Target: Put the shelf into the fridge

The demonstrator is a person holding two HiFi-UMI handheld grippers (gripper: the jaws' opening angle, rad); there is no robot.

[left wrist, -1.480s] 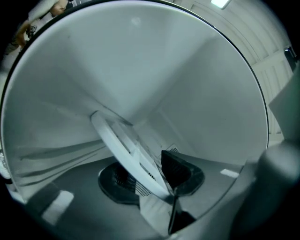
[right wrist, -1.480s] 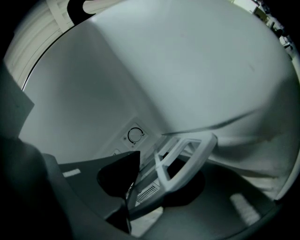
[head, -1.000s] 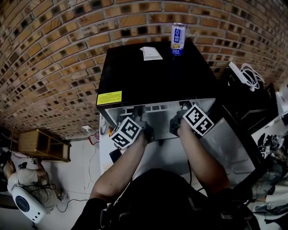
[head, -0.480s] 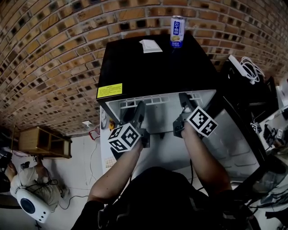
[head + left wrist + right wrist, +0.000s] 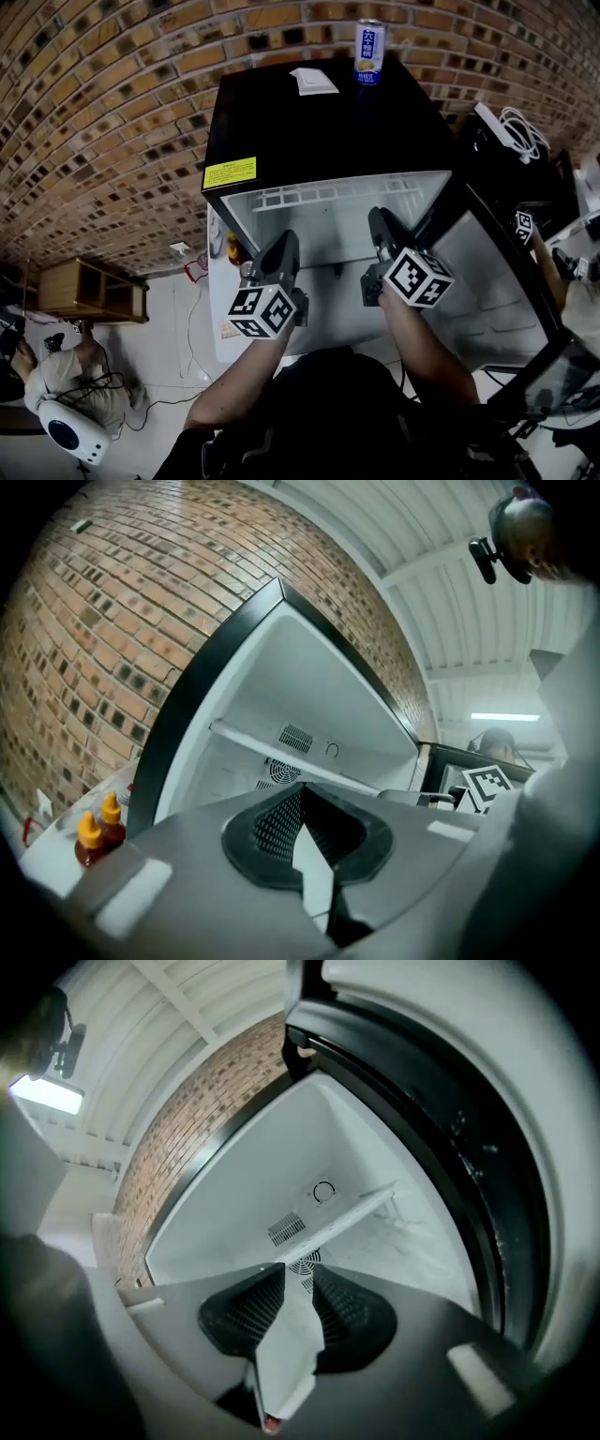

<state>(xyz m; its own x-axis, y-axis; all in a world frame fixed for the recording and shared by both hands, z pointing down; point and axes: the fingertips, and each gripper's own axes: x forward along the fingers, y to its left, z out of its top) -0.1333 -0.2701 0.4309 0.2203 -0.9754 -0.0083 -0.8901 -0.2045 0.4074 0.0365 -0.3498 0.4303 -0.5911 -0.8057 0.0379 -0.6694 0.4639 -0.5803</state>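
The black mini fridge stands with its door swung open to the right. The white wire shelf lies level inside, high in the white cavity; it also shows as a ledge in the left gripper view and as a ledge in the right gripper view. Both grippers are held level in front of the opening, apart from the shelf. My left gripper has just closed and is shut on nothing. My right gripper has been closing; a gap remains, with nothing in it.
A drink can and a white card rest on the fridge top. The open door flanks my right arm. Sauce bottles stand left of the fridge. A power strip with cables lies right, and a wooden rack stands on the floor left.
Both grippers have drawn back out of the fridge toward the person, while the shelf stays inside. The left jaws have come together and the right jaws have narrowed.
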